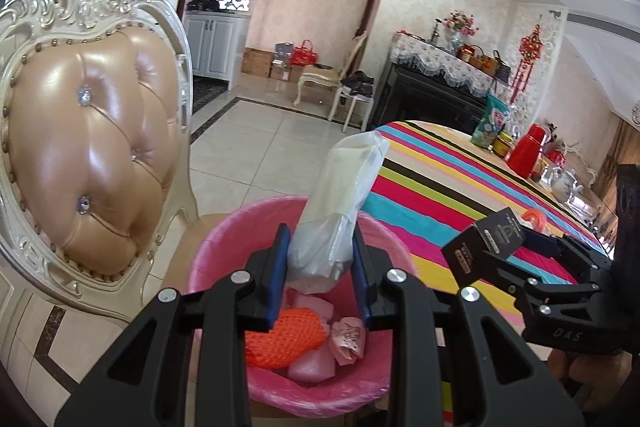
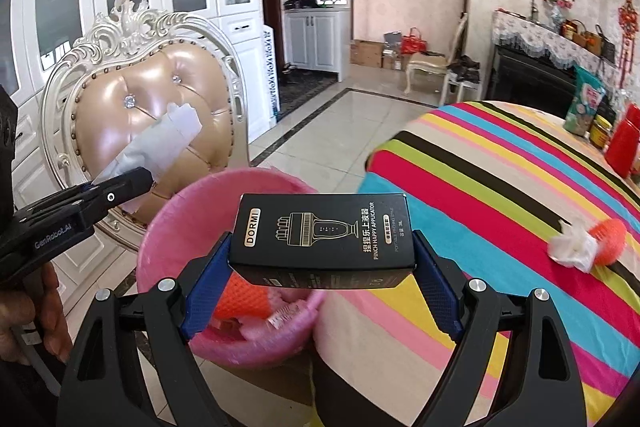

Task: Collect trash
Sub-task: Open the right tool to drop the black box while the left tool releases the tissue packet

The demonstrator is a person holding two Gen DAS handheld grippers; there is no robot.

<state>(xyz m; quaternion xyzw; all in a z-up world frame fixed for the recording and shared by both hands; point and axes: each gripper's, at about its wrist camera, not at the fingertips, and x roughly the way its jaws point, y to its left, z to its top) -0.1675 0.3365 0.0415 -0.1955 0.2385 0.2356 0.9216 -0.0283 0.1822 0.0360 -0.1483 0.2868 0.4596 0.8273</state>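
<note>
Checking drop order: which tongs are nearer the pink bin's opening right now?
Left. The left tongs, shut on the plastic wrapper, hang directly over the pink bin. The right tongs, holding the black box, sit at the bin's table-side edge.

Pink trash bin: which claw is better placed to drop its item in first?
Left. The left claw holds the white plastic wrapper directly above the pink trash bin; the right claw's black box hangs nearer the rim.
</note>
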